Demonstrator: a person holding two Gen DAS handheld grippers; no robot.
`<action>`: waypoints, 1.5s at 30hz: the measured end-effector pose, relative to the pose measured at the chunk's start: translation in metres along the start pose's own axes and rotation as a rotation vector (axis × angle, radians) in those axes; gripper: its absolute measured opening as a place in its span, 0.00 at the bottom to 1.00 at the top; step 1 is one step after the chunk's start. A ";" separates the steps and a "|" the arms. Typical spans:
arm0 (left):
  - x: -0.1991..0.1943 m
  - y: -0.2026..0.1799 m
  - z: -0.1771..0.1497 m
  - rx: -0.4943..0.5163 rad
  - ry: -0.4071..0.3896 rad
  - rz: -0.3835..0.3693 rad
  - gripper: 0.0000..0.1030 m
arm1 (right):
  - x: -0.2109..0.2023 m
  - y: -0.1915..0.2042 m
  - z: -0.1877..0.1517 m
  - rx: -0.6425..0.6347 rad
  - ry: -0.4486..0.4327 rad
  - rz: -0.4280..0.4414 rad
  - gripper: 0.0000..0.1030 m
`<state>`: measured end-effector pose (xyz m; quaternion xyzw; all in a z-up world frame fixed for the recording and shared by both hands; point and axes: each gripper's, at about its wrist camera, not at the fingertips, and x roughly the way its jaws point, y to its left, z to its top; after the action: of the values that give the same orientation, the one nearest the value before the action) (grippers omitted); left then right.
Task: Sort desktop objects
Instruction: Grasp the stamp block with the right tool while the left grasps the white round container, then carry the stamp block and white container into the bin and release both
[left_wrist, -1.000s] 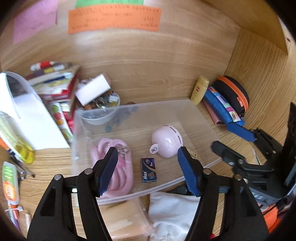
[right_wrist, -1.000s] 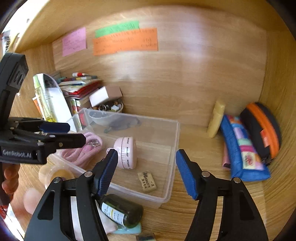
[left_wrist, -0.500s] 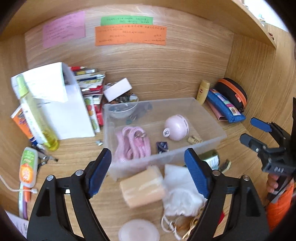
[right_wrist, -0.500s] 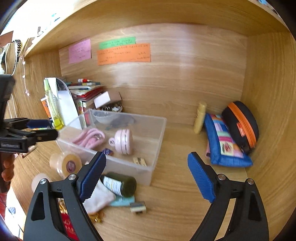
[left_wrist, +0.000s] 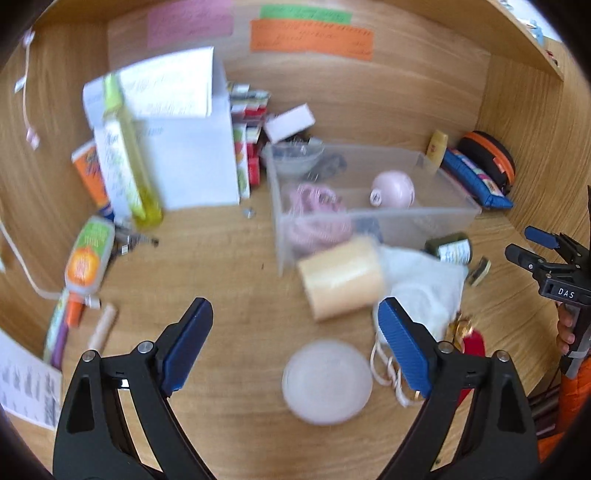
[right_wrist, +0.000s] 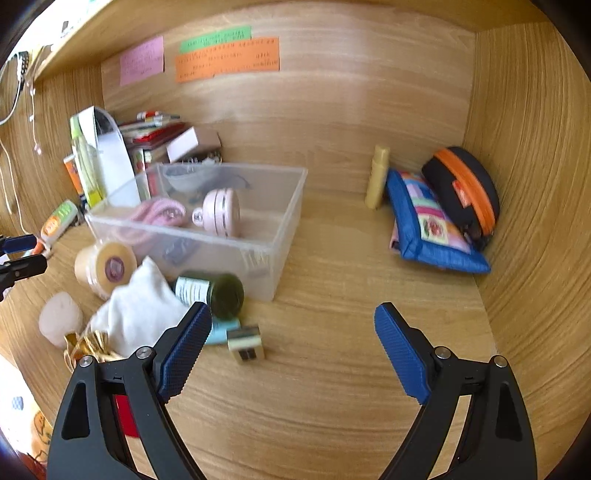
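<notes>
With nothing held, both the left gripper (left_wrist: 295, 341) and the right gripper (right_wrist: 293, 345) had just been opened wide, and the tape roll (left_wrist: 341, 277), touching the front of the clear bin (left_wrist: 373, 221), was best approached squarely.

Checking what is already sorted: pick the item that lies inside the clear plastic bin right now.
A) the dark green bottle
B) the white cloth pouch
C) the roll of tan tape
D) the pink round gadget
D: the pink round gadget sits within the clear plastic bin beside a pink cord; the bottle, pouch and tape lie on the desk outside its front wall.
</notes>
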<state>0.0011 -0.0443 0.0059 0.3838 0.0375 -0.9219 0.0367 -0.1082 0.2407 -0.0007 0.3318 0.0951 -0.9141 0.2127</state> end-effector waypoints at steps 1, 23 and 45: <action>0.001 0.001 -0.005 -0.005 0.011 0.000 0.89 | 0.002 0.001 -0.003 -0.002 0.011 0.001 0.86; 0.034 -0.010 -0.055 -0.019 0.162 -0.068 0.89 | 0.047 0.029 -0.021 -0.098 0.171 0.072 0.64; 0.036 -0.009 -0.051 -0.039 0.079 0.028 0.63 | 0.049 0.020 -0.015 -0.032 0.160 0.110 0.22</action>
<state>0.0104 -0.0322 -0.0551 0.4194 0.0516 -0.9046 0.0555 -0.1249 0.2119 -0.0441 0.4051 0.1078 -0.8700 0.2595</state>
